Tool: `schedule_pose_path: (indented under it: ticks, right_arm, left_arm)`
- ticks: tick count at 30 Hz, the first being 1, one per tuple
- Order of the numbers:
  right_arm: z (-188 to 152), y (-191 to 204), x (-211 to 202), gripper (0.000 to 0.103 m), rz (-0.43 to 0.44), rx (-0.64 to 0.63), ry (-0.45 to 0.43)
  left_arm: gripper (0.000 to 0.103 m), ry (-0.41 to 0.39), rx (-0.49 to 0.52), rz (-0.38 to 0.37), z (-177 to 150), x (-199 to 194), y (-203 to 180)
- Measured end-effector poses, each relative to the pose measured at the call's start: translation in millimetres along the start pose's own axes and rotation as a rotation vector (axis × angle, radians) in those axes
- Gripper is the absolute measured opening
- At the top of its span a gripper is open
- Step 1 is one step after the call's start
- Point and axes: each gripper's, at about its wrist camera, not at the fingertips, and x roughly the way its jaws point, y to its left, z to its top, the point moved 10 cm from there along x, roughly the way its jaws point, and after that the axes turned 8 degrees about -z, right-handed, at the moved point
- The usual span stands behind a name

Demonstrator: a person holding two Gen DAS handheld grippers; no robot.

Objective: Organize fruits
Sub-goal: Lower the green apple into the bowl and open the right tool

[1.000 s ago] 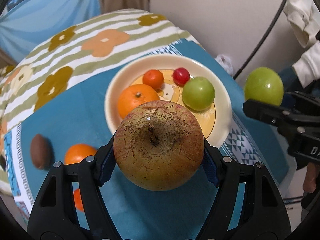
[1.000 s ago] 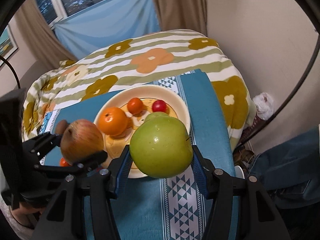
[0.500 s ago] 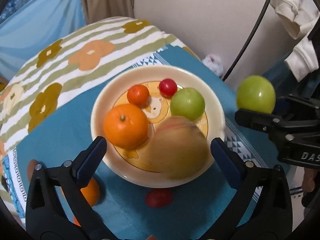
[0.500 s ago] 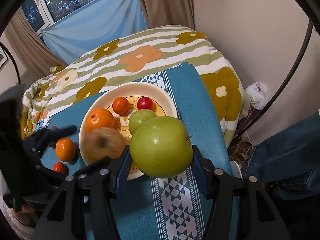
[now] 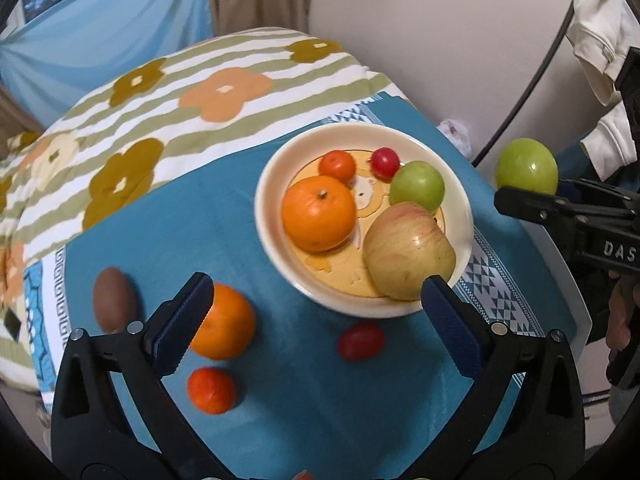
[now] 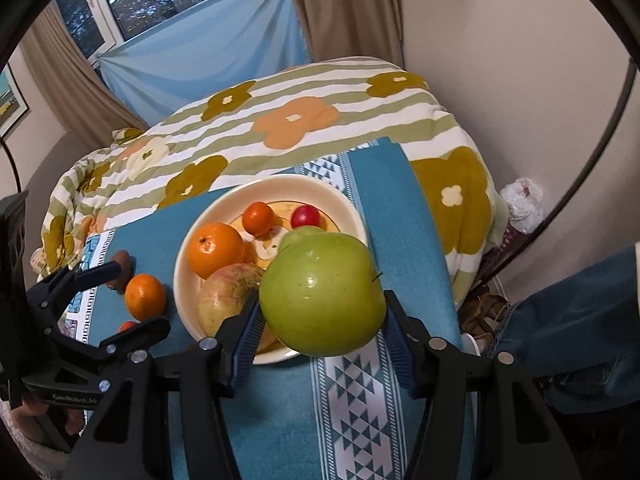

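A cream plate (image 5: 272, 236) on the blue cloth holds a big orange (image 5: 318, 218), a small orange, a red cherry tomato, a small green apple (image 5: 417, 184) and the red-yellow apple (image 5: 408, 256). My left gripper (image 5: 316, 300) is open and empty above the plate's near edge. My right gripper (image 6: 322, 326) is shut on a large green apple (image 6: 324, 294), held above the plate's right side (image 6: 352, 212); it also shows in the left wrist view (image 5: 526, 172).
On the blue cloth (image 5: 180, 220) left of the plate lie an orange (image 5: 224, 322), a small orange fruit (image 5: 211, 390), a red tomato (image 5: 360, 340) and a brown kiwi (image 5: 114, 298). A flowered blanket (image 5: 180, 88) lies behind. The wall stands right.
My left gripper opened and let the red-yellow apple go into the plate, then drew back and up. My right gripper still holds the green apple and has shifted slightly.
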Motion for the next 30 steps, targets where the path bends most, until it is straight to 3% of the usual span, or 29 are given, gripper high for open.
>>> schedule_pose_path:
  ticks: [16,25,27,28,29,30]
  right_arm:
    - [36.1,61.7,43.0,0.053,0.066,-0.144,-0.027]
    - [31.0,75.8,68.9,0.053,0.055,-0.229,-0.022]
    - [29.8,74.8,67.8,0.058,0.064,-0.225,-0.034]
    - [31.3,74.2,64.2,0.072,0.069,-0.219,-0.056]
    - [33.6,73.8,60.2,0.092,0.074,-0.216,-0.078]
    - [35.3,73.6,56.7,0.100,0.079,-0.213,-0.095]
  left_arm:
    - [0.103,-0.047,-0.125,0.058,-14.8,-28.5,45.4]
    - [0.103,-0.025,-0.183,0.070,-27.9,-18.7,69.9]
    - [0.103,-0.028,-0.201,0.071,-29.4,-19.6,73.2]
    - [0.103,-0.029,-0.206,0.072,-29.9,-20.1,73.6]
    - [0.103,-0.029,-0.208,0.074,-30.5,-20.5,74.3]
    - [0.103,-0.029,-0.210,0.077,-31.4,-21.1,74.5]
